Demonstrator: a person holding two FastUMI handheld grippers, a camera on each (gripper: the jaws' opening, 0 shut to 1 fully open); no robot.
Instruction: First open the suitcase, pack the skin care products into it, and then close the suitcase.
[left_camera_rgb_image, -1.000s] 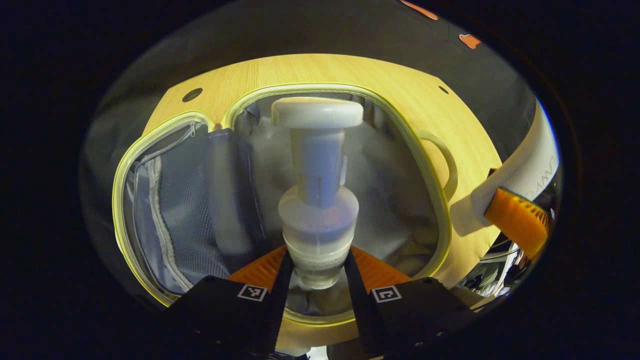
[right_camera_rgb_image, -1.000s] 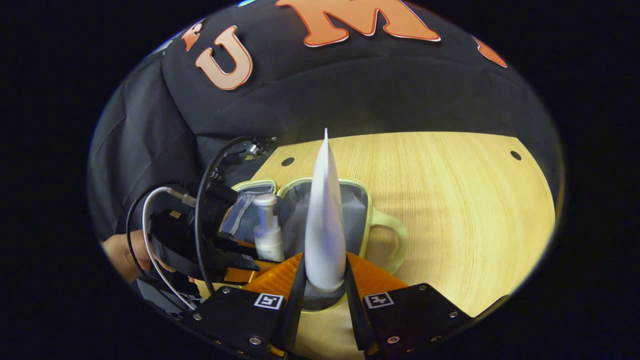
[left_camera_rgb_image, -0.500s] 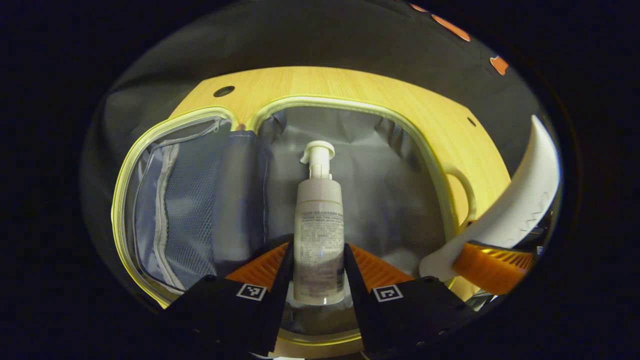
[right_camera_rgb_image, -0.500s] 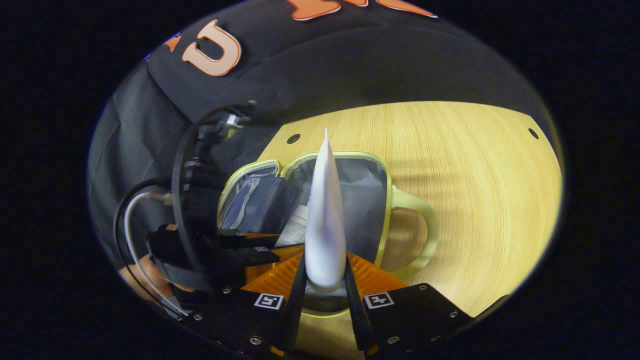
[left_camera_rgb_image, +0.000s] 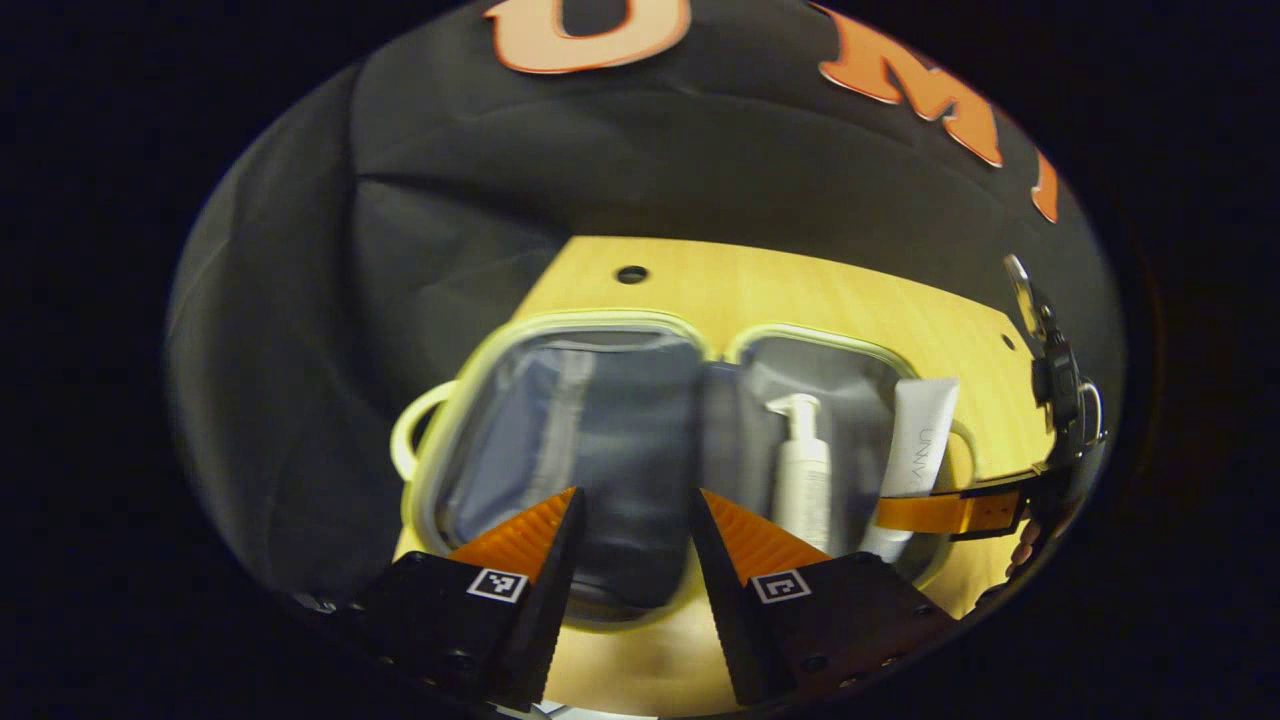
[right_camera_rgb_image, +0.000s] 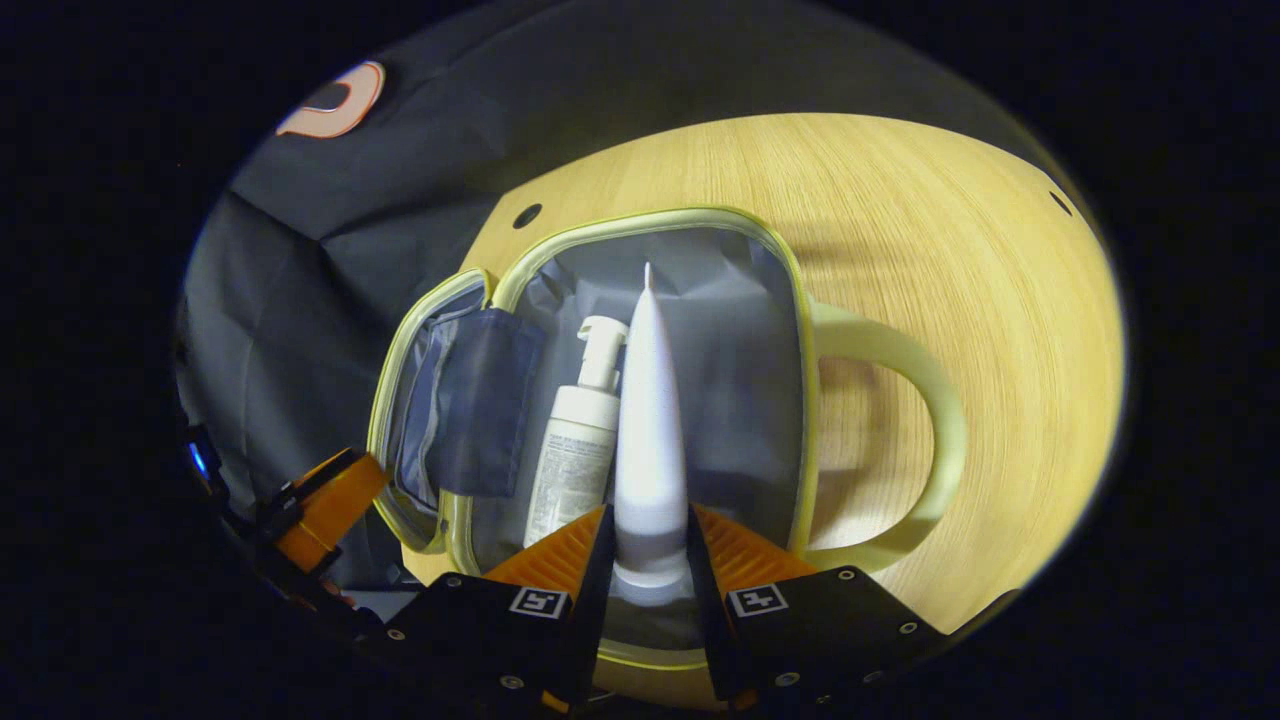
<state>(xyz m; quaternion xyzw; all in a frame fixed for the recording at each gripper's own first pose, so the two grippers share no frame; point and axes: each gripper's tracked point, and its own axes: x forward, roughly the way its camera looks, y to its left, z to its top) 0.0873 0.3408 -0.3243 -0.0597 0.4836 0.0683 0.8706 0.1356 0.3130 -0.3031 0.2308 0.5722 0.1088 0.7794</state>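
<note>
The small suitcase (left_camera_rgb_image: 600, 322) lies open on the wooden table, pale yellow-green rim, grey lining. A white pump bottle (left_camera_rgb_image: 803, 470) lies in its right half. Beside it is a white tube (left_camera_rgb_image: 918, 450), held near its cap end by my right gripper (left_camera_rgb_image: 935, 512). My left gripper (left_camera_rgb_image: 628, 540) stands open above the near edge of the left half, nothing between its fingers. In the right gripper view, the right gripper (right_camera_rgb_image: 648, 545) is shut on the tube (right_camera_rgb_image: 650, 420), which points into the suitcase (right_camera_rgb_image: 640, 215) next to the pump bottle (right_camera_rgb_image: 580, 440). The left gripper (right_camera_rgb_image: 325, 505) shows at lower left.
The suitcase's left half has a mesh pocket (left_camera_rgb_image: 560, 430). A looped handle (right_camera_rgb_image: 930, 400) sticks out from the right half over the table (right_camera_rgb_image: 900, 220). Another handle (left_camera_rgb_image: 405, 440) shows on the left side. The black booth wall (left_camera_rgb_image: 450, 200) stands close behind the table.
My left gripper let go of the pump bottle, which now lies in the right half, and drew back to the left. My right gripper brought the tube down into the case beside it.
</note>
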